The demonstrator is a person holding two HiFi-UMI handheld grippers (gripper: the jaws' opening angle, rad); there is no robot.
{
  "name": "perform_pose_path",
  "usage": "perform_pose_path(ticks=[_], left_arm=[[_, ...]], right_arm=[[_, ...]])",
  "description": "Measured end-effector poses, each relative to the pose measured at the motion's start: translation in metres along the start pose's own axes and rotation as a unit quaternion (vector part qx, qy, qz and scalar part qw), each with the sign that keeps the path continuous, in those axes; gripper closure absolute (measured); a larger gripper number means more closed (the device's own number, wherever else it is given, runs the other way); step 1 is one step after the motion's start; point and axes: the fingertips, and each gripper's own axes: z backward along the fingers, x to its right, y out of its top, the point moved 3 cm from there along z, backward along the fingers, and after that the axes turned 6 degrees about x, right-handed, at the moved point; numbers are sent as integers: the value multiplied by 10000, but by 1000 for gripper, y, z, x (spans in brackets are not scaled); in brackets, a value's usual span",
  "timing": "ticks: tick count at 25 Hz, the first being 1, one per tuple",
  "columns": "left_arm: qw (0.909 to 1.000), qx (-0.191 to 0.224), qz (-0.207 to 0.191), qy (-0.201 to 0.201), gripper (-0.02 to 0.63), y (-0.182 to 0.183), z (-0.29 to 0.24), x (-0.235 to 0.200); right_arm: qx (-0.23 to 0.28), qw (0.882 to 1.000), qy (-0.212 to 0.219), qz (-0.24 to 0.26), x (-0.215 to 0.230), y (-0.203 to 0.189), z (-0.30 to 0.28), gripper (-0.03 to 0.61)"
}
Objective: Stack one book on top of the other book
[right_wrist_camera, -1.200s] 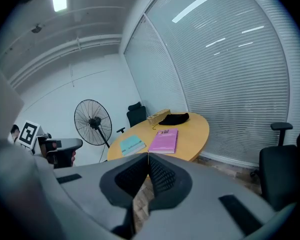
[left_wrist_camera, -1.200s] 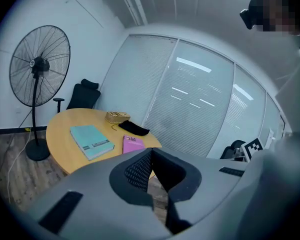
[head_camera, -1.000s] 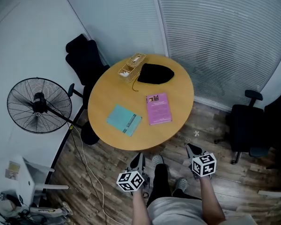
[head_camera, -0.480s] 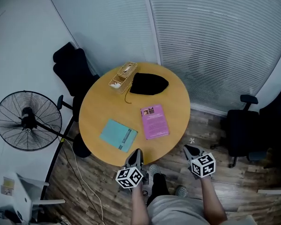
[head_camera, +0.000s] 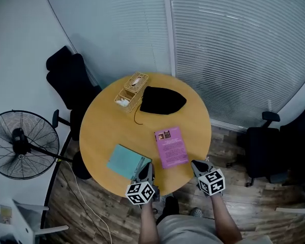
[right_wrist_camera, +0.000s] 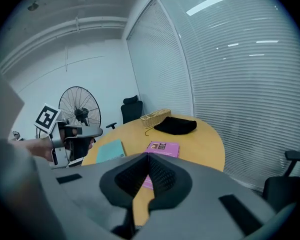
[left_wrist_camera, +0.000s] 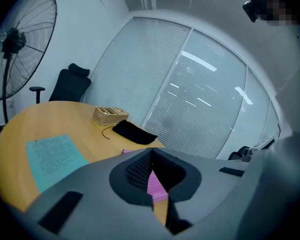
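We poise left gripper [head_camera: 148, 168], right gripper [head_camera: 198, 164] at round wooden table [head_camera: 96, 131] edge, pre-reach; fingers together, empty. Thin teal book [head_camera: 126, 161], pink rectangular book [head_camera: 171, 146] unstacked.

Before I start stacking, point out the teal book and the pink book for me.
teal book [head_camera: 123, 160]: head view, middle of its bare cover.
pink book [head_camera: 171, 147]: head view, middle of its cover.

You're standing at a round wooden table [head_camera: 104, 131] on plank flooring [head_camera: 91, 202]. White blinds [head_camera: 234, 50] cover the curved window wall behind it. A pedestal fan [head_camera: 20, 144] is off to your left, with a black office chair [head_camera: 66, 80] past it and another chair [head_camera: 262, 146] on the right.
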Motion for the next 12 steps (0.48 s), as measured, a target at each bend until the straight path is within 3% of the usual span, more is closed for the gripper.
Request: perform_pose_path(ticks=[3, 8, 12], left_arm=[[9998, -174, -72, -82, 586, 2, -16, -9], [9977, -563, -322, -187, 586, -2, -39, -19], [9950, -852, -461, -229, 586, -12, -55, -23]], right_arm=[[-60, 9999, -132, -67, 2, 1, -19, 557], [-481, 9972, -269, 498, -6, -2, -52, 557], [-508, 9977, -391, 223, 0, -7, -74, 557]])
